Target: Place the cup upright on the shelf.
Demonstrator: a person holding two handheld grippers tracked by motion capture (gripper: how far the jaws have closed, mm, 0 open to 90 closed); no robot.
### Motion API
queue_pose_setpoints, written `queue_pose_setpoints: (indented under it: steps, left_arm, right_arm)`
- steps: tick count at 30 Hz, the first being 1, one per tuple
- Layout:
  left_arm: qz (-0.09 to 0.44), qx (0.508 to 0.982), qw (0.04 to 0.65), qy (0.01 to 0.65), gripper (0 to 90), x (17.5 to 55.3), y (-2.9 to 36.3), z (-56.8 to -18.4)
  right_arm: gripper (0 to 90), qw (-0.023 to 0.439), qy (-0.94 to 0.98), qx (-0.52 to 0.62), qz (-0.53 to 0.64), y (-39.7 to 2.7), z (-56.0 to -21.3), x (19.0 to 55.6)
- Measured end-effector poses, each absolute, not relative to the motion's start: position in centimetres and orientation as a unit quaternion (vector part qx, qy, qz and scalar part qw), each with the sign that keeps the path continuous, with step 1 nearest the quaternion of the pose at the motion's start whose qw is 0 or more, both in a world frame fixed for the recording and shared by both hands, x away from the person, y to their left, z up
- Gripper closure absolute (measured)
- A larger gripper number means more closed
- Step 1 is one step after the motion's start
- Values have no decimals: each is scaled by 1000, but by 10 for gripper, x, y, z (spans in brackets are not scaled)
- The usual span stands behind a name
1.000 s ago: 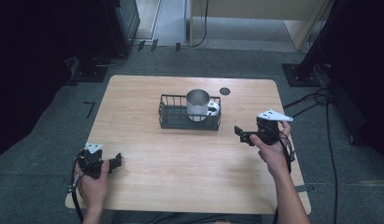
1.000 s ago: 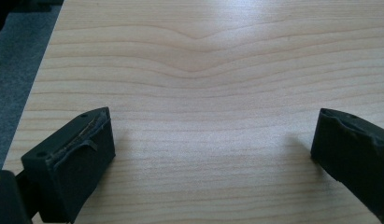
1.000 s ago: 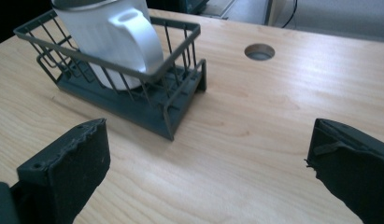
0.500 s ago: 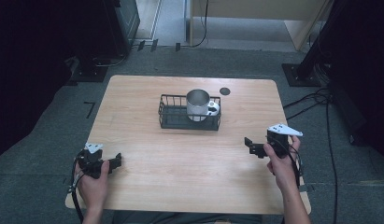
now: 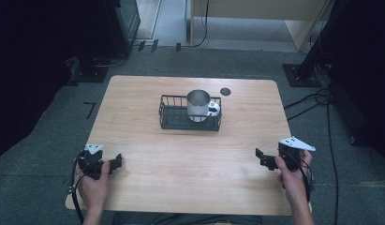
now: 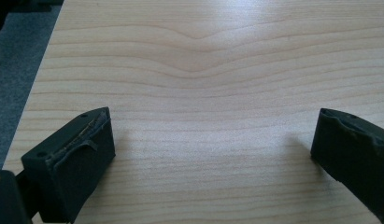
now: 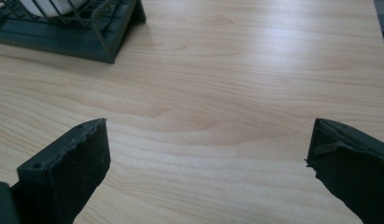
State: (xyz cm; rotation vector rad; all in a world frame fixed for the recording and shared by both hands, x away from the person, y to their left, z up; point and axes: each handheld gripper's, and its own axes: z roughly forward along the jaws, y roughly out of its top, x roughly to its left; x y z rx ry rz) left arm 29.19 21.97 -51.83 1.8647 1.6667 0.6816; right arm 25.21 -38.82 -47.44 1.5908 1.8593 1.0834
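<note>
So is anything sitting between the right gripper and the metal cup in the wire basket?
Nothing loose lies between them: from the right gripper, jaws open, bare wooden table runs to the black wire basket. The basket's own wire wall stands around the metal cup, so a level approach meets it.

In the right gripper view the wire basket (image 7: 68,28) is cut off by the top edge, while from the high view the small white object (image 5: 212,110) behind the metal cup (image 5: 198,104) is too small to identify.
</note>
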Motion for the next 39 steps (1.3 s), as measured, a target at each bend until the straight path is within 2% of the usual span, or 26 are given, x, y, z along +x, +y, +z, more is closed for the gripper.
queue_pose_setpoints:
  steps: [18, 28, 39]
  left_arm:
    - [253, 692, 271, 619, 0, 292, 220, -518]
    - [253, 692, 271, 619, 0, 292, 220, -518]
    - [253, 692, 271, 619, 0, 292, 220, -518]
  right_arm:
    - [0, 238, 659, 613, 365, -414, -500, 215]
    - [0, 248, 663, 619, 339, -413, -517, 199]
    - [0, 251, 684, 618, 296, -407, -529, 197]
